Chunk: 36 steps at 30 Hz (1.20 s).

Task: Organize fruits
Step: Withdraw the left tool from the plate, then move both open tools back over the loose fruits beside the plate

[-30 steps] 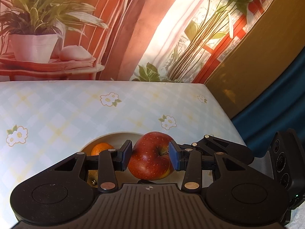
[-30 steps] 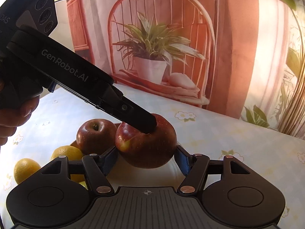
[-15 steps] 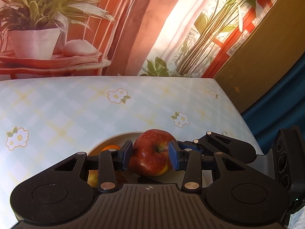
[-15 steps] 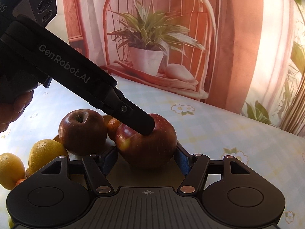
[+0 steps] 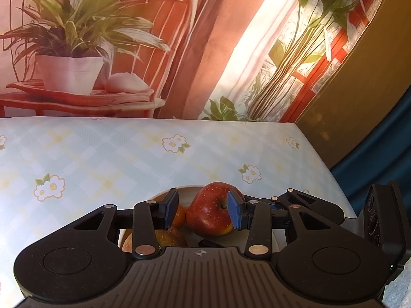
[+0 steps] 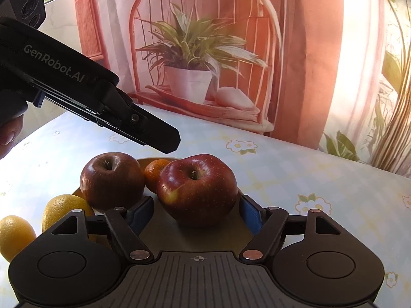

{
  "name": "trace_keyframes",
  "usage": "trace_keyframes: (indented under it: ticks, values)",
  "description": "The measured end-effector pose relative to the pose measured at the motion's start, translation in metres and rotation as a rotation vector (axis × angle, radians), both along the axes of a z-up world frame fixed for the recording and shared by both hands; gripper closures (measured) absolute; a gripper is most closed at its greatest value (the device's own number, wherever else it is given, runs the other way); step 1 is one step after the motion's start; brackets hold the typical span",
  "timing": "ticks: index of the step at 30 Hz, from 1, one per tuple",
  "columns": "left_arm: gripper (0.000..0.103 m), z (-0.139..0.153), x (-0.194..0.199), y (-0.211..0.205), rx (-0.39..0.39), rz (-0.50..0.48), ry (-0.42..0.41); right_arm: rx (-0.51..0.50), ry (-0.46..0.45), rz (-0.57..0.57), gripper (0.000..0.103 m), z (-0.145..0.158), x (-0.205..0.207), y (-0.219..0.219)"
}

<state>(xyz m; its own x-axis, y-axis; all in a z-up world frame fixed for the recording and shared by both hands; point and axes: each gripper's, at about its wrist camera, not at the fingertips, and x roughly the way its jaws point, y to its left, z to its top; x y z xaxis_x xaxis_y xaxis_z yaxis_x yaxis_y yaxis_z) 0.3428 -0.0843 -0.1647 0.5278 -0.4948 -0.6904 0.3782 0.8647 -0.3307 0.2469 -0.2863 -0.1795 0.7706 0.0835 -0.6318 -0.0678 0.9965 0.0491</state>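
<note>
A big red apple (image 6: 197, 187) rests on the pale plate (image 6: 159, 233), stem up. My right gripper (image 6: 195, 201) straddles it; its jaws are opening, and both blue pads (image 6: 250, 213) stand clear of the skin. My left gripper (image 6: 167, 141) hangs above and to the left of the apple, not touching it. In the left wrist view the same apple (image 5: 210, 210) shows below and beyond the left gripper (image 5: 203, 205), whose jaws stand apart with nothing pressed between them. A second apple (image 6: 111, 179) and a tangerine (image 6: 154, 174) share the plate.
Two lemons (image 6: 64, 208) (image 6: 15, 233) lie at the plate's left side. The flowered tablecloth (image 5: 102, 164) stretches to a printed backdrop of a potted plant (image 6: 190, 77). The table's right edge (image 5: 321, 164) drops off to dark blue fabric. A hand (image 6: 10, 133) grips the left tool.
The right jaws have spread off the apple, which now sits free on the plate. The left gripper has lifted off the apple's top and drawn back up to the left.
</note>
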Motion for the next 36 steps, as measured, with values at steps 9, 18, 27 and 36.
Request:
trace_keyframes:
  ticks: [9,18,27,36]
  values:
    - [0.059,0.017,-0.038,0.035,0.048,0.078,-0.096,0.019,-0.067,-0.080,0.029,0.014,-0.047,0.005]
    - [0.058,0.026,-0.091,0.079,0.124,0.176,-0.189,0.135,-0.175,-0.230,0.029,0.012,-0.120,0.004]
    - [0.057,0.016,-0.132,0.095,0.150,0.186,-0.192,0.157,-0.201,-0.327,0.030,-0.002,-0.167,0.023]
    - [0.057,0.010,-0.154,0.098,0.162,0.182,-0.185,0.128,-0.210,-0.331,0.030,-0.001,-0.191,0.048]
